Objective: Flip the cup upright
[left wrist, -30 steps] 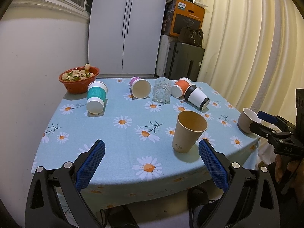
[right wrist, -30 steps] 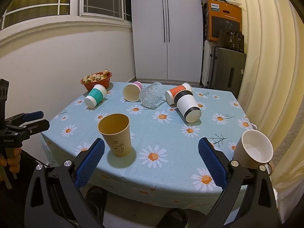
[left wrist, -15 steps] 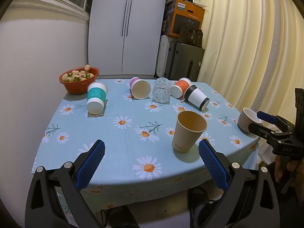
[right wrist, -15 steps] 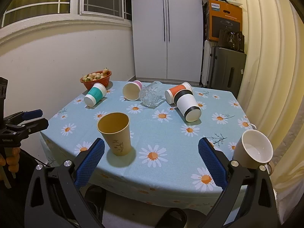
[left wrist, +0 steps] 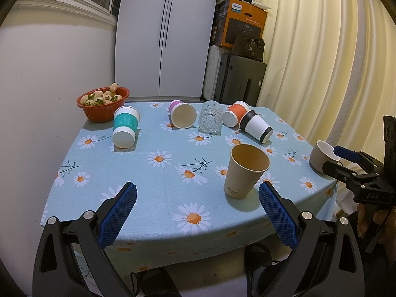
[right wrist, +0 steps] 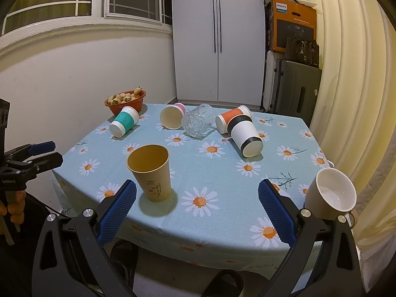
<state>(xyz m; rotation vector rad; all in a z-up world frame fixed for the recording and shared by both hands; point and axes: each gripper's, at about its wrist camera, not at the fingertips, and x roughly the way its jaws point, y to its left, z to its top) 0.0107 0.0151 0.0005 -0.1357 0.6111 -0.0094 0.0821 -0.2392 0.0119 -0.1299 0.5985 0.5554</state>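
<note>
Both grippers held back off the near edge of the counter [left wrist: 74, 163], nothing grasped: left gripper [left wrist: 197, 212] with fingers spread wide, right gripper [right wrist: 197, 211] likewise wide and empty.

Brown paper cup [right wrist: 151, 172] already upright, lower centre-left of the right wrist view. Still tipped over: teal cup [right wrist: 123, 121], pink cup [right wrist: 172, 116], glass [right wrist: 198, 121], orange cup [right wrist: 232, 117] and black-banded cup [right wrist: 246, 133] across the middle of the frame, plus the white mug [right wrist: 330, 193] on its side at lower right, right at the counter edge.

Probably best to start with the mug, nearest the right gripper. Approach from the side, close across the body rather than the rim, lift slightly before rotating, set down away from the edge. Risk of rolling off if nudged.
</note>
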